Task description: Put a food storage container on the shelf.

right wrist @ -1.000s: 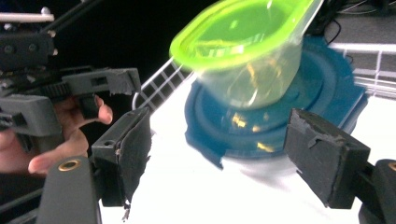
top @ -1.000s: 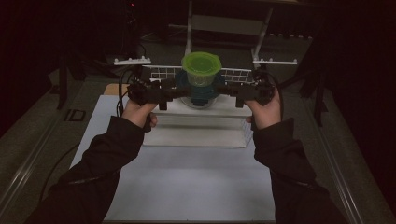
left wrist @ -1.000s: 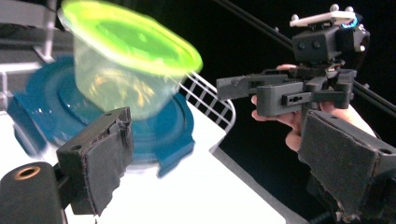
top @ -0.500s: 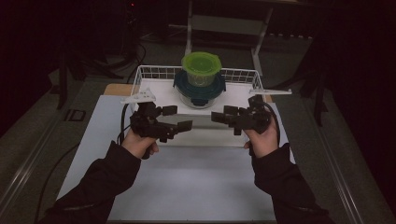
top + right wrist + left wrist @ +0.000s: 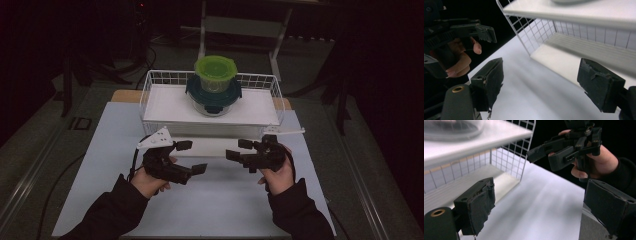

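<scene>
I hold two tongs, one in each hand, low over the white mat (image 5: 200, 210) that covers the bench. My left tongs (image 5: 191, 157) sit at about 8 o'clock from the middle of the high view, their two jaws pointing toward 3 o'clock, spread wide with nothing between them. My right tongs (image 5: 239, 150) sit at about 4 o'clock, their two jaws pointing toward 9 o'clock, also spread wide and empty. The two pairs face each other, near but apart, with bare mat between their tips.

At 12 o'clock from both tongs stands one white wire basket (image 5: 150, 92) with a flat white floor. In it is one stack of two round containers: a larger clear one with a dark teal lid (image 5: 214, 96) underneath, and a smaller one with a bright green lid (image 5: 215, 67) on top. The stack stands near the middle of the basket, leaning toward its far rim. Neither pair of tongs touches the basket or the containers; both lie just outside its near wall.

In the left gripper view my two black padded jaws frame the mat, with the basket's corner (image 5: 524, 157) at 11 o'clock and my right hand (image 5: 599, 162) with its tongs at 1 o'clock. In the right gripper view the basket (image 5: 536, 32) is at 12 o'clock and my left hand (image 5: 459, 62) at 9 o'clock.
</scene>
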